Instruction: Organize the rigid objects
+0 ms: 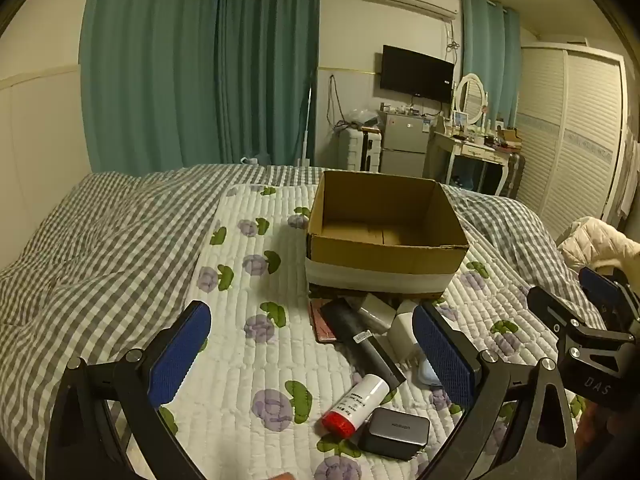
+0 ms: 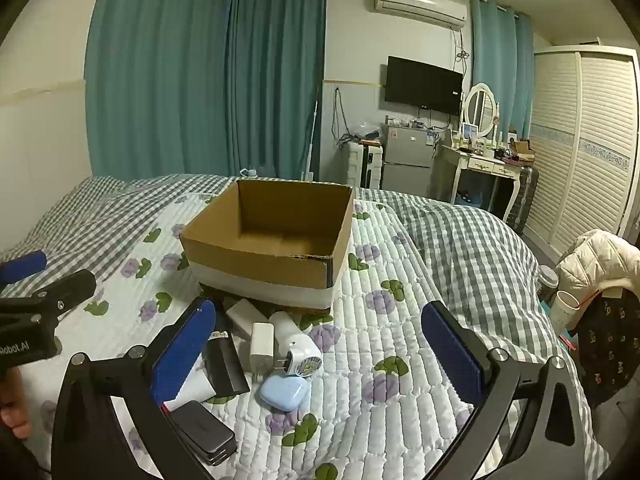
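An open cardboard box (image 1: 384, 256) (image 2: 260, 260) stands empty on the quilted bed. In front of it lies a pile: a white bottle with a red cap (image 1: 356, 406), a dark grey charger block (image 1: 394, 432) (image 2: 200, 430), a long black box (image 1: 362, 340) (image 2: 224, 364), white plug adapters (image 2: 262, 344), a white round charger (image 2: 296, 342) and a light blue earbud case (image 2: 284, 390). My left gripper (image 1: 312, 360) is open above the pile. My right gripper (image 2: 320, 360) is open over the white chargers and blue case.
A grey checked duvet (image 1: 100, 248) covers the bed's left and far side. A cream jacket (image 2: 596, 264) hangs on a chair at the right, with a cup (image 2: 566, 308) beside it. A fridge, dresser and wardrobe stand beyond the bed.
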The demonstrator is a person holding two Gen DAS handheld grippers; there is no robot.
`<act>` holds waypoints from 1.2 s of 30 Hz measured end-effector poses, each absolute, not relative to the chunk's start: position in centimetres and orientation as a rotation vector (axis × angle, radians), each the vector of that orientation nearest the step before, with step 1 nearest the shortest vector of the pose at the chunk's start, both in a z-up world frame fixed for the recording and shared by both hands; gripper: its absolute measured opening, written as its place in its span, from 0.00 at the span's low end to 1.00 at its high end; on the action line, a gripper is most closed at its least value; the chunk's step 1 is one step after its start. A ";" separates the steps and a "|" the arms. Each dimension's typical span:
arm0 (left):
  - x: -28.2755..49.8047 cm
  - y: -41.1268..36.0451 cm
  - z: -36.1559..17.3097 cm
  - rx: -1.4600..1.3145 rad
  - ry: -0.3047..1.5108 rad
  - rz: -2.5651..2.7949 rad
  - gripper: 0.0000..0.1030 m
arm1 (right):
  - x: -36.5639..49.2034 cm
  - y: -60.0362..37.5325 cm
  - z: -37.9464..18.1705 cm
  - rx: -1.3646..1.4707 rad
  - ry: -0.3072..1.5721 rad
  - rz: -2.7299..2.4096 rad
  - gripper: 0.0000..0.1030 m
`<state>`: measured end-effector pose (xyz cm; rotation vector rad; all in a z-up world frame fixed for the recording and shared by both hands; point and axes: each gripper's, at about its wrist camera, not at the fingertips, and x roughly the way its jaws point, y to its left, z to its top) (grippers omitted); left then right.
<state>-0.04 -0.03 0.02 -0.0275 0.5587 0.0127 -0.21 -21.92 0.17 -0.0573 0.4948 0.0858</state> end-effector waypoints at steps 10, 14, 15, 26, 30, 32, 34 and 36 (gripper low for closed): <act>-0.2 0.5 0.0 -0.036 0.560 0.009 1.00 | 0.0 -21.5 -0.3 -0.061 0.506 0.087 1.00; -0.2 0.6 0.0 -0.030 0.555 0.014 1.00 | 0.3 -21.0 -0.5 -0.069 0.515 0.091 1.00; -0.1 0.2 0.0 -0.023 0.554 0.019 1.00 | 0.3 -21.0 -0.5 -0.069 0.514 0.092 1.00; -0.1 -0.2 0.2 0.000 0.544 0.034 1.00 | 0.1 -21.0 -0.4 -0.077 0.522 0.113 1.00; 0.0 -0.2 0.2 0.006 0.546 0.040 1.00 | 0.2 -21.1 -0.5 -0.078 0.525 0.113 1.00; 0.1 -0.1 0.1 0.010 0.546 0.042 1.00 | 0.3 -21.2 -0.5 -0.078 0.528 0.113 1.00; 0.1 0.0 0.2 0.011 0.544 0.045 1.00 | 0.3 -21.3 -0.6 -0.079 0.529 0.115 1.00; 0.0 0.0 0.2 0.009 0.540 0.047 1.00 | 0.3 -20.9 -0.6 -0.084 0.535 0.120 1.00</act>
